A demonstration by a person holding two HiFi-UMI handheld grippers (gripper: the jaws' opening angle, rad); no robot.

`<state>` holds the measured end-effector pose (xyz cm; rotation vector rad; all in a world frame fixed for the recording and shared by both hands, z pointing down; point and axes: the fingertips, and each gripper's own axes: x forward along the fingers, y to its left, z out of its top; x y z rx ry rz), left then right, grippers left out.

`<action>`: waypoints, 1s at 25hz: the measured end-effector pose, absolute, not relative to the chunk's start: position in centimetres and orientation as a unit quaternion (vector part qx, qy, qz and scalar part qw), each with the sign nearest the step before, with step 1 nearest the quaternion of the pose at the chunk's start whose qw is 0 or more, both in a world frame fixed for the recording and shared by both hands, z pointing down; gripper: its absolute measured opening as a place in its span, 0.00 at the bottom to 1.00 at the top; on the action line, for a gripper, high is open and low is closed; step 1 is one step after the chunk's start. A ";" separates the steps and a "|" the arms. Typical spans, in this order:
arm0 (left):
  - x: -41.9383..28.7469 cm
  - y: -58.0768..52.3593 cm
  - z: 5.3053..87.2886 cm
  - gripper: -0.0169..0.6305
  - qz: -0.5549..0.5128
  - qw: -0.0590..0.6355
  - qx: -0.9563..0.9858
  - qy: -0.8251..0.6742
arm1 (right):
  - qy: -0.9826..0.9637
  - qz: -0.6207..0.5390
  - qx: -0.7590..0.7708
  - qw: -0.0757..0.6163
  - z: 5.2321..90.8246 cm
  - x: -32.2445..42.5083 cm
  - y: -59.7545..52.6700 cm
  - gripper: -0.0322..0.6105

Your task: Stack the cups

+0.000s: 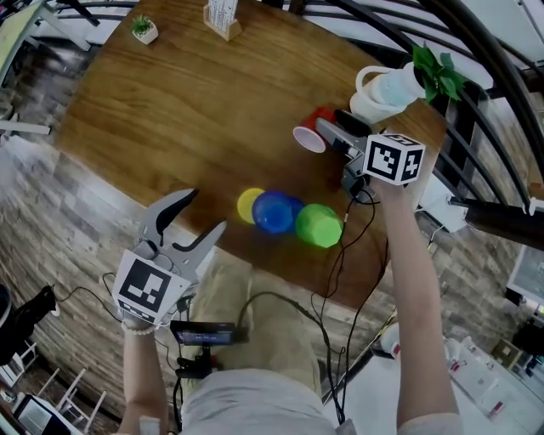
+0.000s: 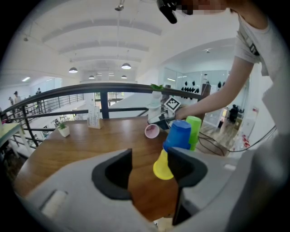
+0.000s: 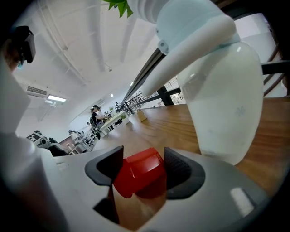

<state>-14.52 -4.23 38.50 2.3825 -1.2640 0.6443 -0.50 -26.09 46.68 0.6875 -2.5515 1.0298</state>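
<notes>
a round wooden table [image 1: 187,110] seen from above, with a person's 2 arms reaching over it, each hand holding a gripper.

the right gripper [image 1: 330,123] is at the far right of the table. its jaws are closed on a red cup [image 1: 310,134], which lies on its side with its pale mouth turned toward the table's middle. in the right gripper view the red cup [image 3: 138,174] fills the gap between the 2 dark pads [image 3: 179,170] of the right gripper [image 3: 142,165]. a white vase [image 1: 378,93] holding green leaves [image 1: 438,75] stands just beside this gripper.

the left gripper [image 1: 206,210] hangs at the table's near left edge, jaws wide apart and holding nothing. its own view shows only bare tabletop between the jaws [image 2: 148,156].

3 more cups sit in a row near the table's near edge: a yellow cup [image 1: 248,204], a blue cup [image 1: 274,211] and a green cup [image 1: 319,225], each touching the next. the blue and green cups are upside down. none of the 4 cups is stacked.

a small potted plant [image 1: 144,30] and a white card stand [image 1: 223,17] sit at the far edge.
</notes>
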 end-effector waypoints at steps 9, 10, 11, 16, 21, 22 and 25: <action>-14.3 -4.3 38.7 0.40 0.229 0.188 0.846 -0.443 | -0.888 0.354 0.239 0.171 46.7 0.8 -25.5 0.40; -14.3 -4.4 38.7 0.40 0.230 0.188 0.847 -0.442 | -0.888 0.354 0.237 0.173 46.7 1.0 -25.4 0.40; -14.2 -4.4 38.7 0.40 0.230 0.185 0.848 -0.440 | -0.888 0.353 0.235 0.176 46.6 1.2 -25.3 0.39; -14.3 -5.2 38.6 0.40 0.229 0.188 0.849 -0.438 | -0.889 0.363 0.207 0.189 46.7 1.6 -23.9 0.38; -14.1 -6.1 38.5 0.39 0.238 0.159 0.860 -0.422 | -0.877 0.393 0.195 0.195 47.0 1.7 -22.9 0.38; -14.0 -6.2 38.6 0.39 0.239 0.160 0.861 -0.420 | -0.874 0.400 0.193 0.197 47.1 1.7 -22.7 0.38; -13.9 -6.6 38.5 0.39 0.245 0.147 0.867 -0.408 | -0.865 0.416 0.194 0.200 47.3 1.6 -22.2 0.42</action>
